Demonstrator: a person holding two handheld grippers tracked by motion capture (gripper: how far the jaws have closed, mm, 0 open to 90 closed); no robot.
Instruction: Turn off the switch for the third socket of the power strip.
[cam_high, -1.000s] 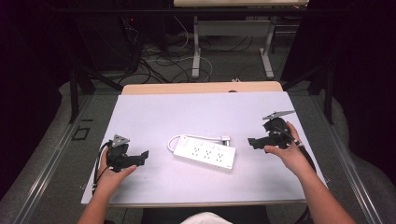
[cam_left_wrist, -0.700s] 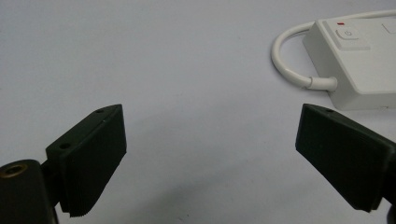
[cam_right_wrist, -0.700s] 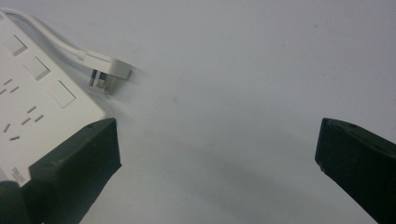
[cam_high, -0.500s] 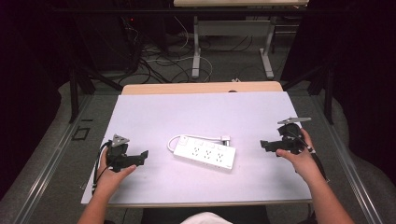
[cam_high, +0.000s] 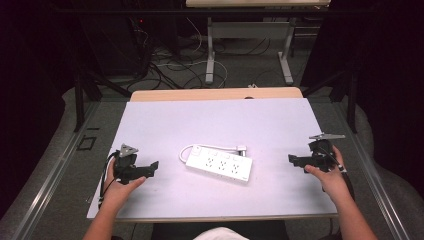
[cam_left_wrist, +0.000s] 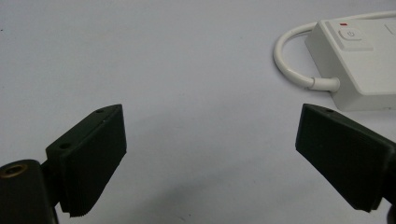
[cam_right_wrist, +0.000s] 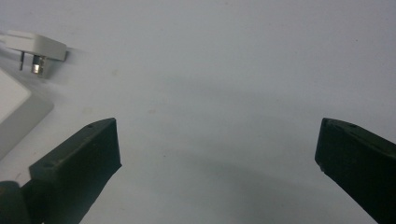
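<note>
Wood strip (cam_high: 215, 94) behind mat; cables (cam_high: 170, 60), desk legs (cam_high: 211, 50) on floor.

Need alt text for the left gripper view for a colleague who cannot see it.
The left gripper is open, its two black fingers spread wide above bare pale table with nothing between them. At upper right lies one end of a white power strip, showing its switch button and its looping white cable.

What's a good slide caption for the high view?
Two hand-held grippers, left and right, both open, flank a white power strip on the table.
</note>
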